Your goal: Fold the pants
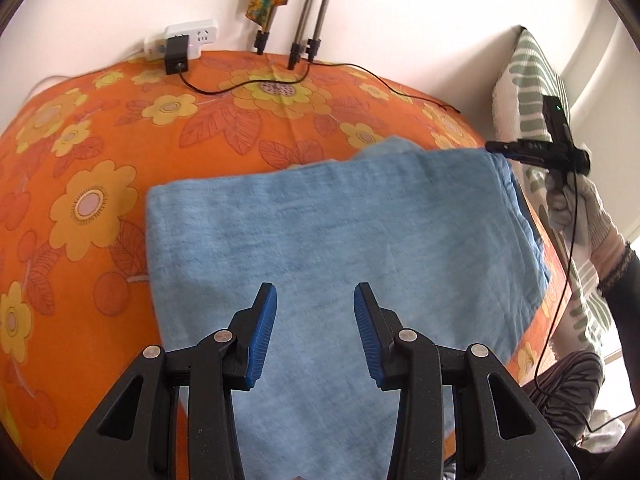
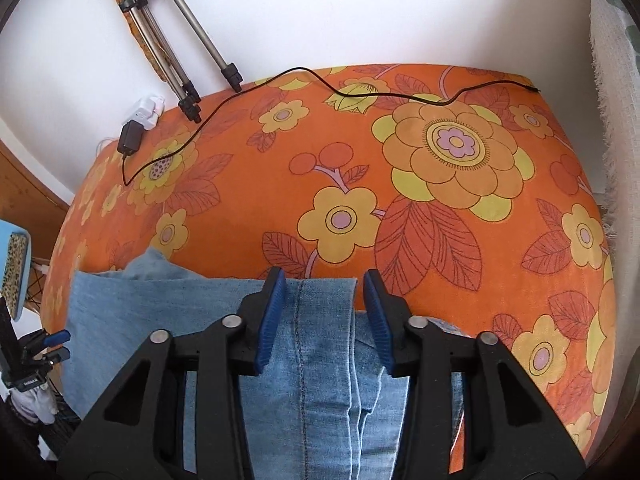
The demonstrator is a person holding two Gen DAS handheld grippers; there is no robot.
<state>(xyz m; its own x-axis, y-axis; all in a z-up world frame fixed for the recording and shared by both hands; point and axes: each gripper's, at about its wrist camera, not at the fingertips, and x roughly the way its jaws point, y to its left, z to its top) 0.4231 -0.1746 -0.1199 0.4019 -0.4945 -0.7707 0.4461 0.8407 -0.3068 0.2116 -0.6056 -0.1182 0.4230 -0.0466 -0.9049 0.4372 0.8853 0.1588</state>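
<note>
Light blue denim pants [image 1: 340, 232] lie folded into a broad panel on an orange flowered bedcover [image 1: 100, 140]. My left gripper [image 1: 315, 312] hovers open over the near middle of the panel with nothing between its blue pads. In the right wrist view, my right gripper [image 2: 324, 308] stands over the pants' [image 2: 140, 320] far edge. A stitched seam strip lies between its jaws, with a narrow gap beside the right pad. The left wrist view shows the right gripper [image 1: 496, 147] at the panel's far right corner, held by a gloved hand [image 1: 580, 208].
A white power strip [image 1: 184, 38] with a black adapter [image 1: 176, 56] sits at the bed's far edge by the wall. Its thin black cable [image 2: 360, 92] snakes across the cover. Tripod legs [image 1: 308, 20] stand at the back. A green-striped cloth [image 1: 532, 80] hangs right.
</note>
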